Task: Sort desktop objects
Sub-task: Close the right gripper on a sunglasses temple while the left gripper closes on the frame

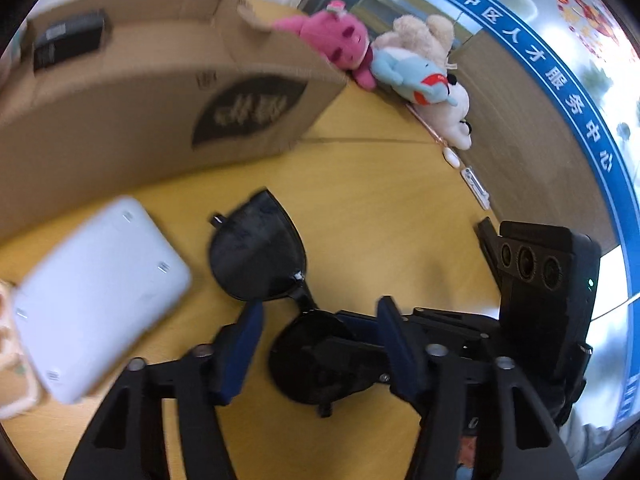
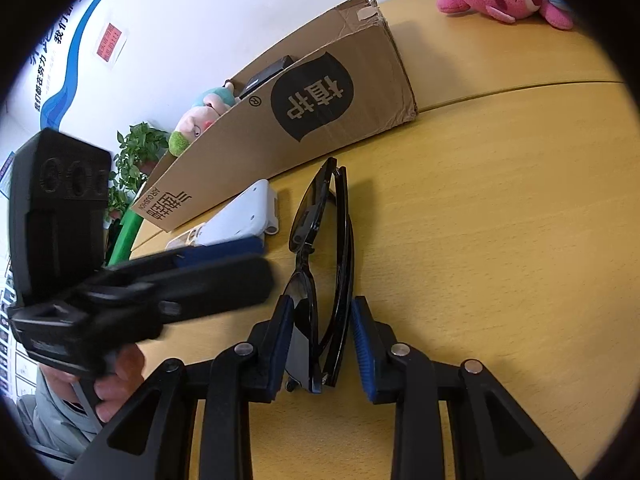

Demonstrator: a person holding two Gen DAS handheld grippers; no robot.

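Sunglasses (image 2: 320, 264) lie folded on the yellow worktop (image 2: 500, 240), near the cardboard box (image 2: 320, 120). Right tool (image 2: 322, 336) straddles one end, its blue pads beside the frame with a gap on the right. Left tool (image 1: 316, 344) frames the near lens, jaws apart.

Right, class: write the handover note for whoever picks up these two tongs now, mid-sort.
Right tongs: open, straddling the folded sunglasses on the table, not yet pinching.
Left tongs: open, empty, close beside them.
Cardboard box behind already holds a black packet; white case lies outside it.
Left: grip the sunglasses, probably box them, perhaps the case next.
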